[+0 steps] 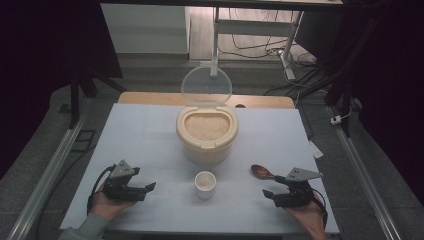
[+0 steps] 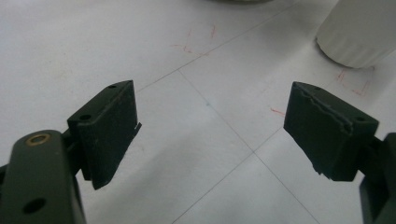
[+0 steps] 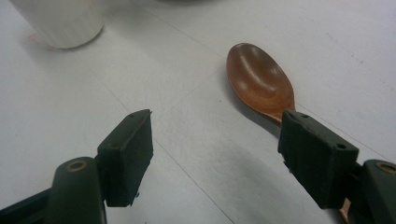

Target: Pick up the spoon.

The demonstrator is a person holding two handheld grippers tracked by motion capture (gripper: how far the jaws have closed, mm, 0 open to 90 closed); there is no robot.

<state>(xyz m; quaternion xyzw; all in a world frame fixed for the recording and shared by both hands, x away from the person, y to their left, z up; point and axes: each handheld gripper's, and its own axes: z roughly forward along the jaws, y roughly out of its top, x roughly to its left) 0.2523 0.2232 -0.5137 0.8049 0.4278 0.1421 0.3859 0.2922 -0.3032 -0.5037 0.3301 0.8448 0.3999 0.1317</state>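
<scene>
A beige tub (image 1: 206, 142) filled with pale grain stands at the table's middle, its clear round lid (image 1: 206, 86) tipped up behind it. In front of it sits a small white cup (image 1: 205, 184) (image 2: 359, 32) (image 3: 60, 21). A brown wooden spoon (image 1: 261, 172) (image 3: 259, 77) lies right of the cup, bowl up. My right gripper (image 1: 271, 186) (image 3: 215, 130) rests open on the table, and the spoon's handle runs under its right jaw. My left gripper (image 1: 146, 191) (image 2: 212, 112) lies open left of the cup, with nothing between its jaws.
The white table top (image 1: 145, 135) carries thin grid lines and faint red marks. A wooden strip (image 1: 150, 98) edges its far side. Metal rails, stands and loose cables lie on the floor around the table.
</scene>
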